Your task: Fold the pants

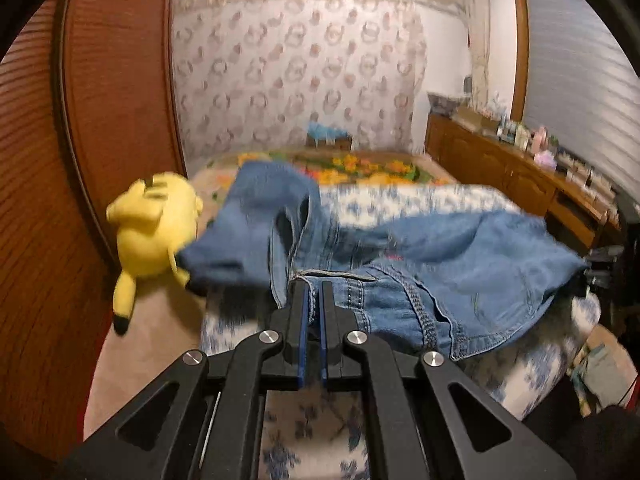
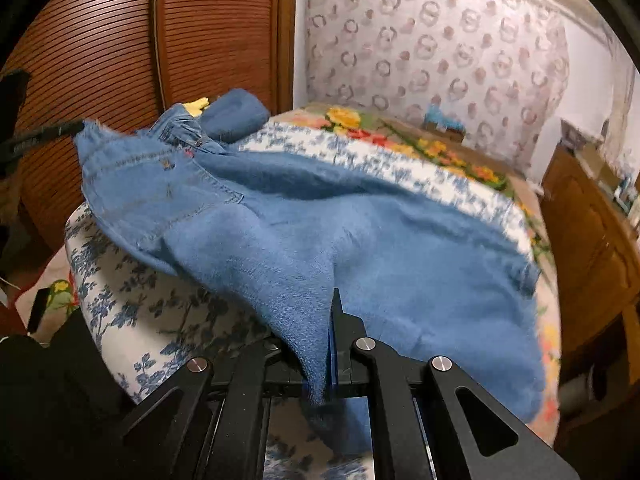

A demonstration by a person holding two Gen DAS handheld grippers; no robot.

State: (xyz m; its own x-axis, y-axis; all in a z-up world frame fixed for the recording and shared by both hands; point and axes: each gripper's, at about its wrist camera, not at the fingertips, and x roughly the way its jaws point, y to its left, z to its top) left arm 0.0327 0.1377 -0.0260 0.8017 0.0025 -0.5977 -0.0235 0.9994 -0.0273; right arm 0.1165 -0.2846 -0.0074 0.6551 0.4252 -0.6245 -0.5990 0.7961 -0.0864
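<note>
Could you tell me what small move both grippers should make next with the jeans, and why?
Probably lower them together onto the bedspread: the left gripper pinches the waistband, the right gripper the leg fabric, and the jeans hang bunched above it.

Yellow plush toy w/ black-tipped ears (image 1: 154,228) lies by brown slatted wooden door (image 1: 112,80). Blue-and-white floral bedcover (image 2: 132,280), orange-flower blanket (image 2: 440,148) beyond it. Patterned wallpaper (image 1: 296,68) behind; long wooden sideboard (image 1: 520,176) w/ small clutter on top.
</note>
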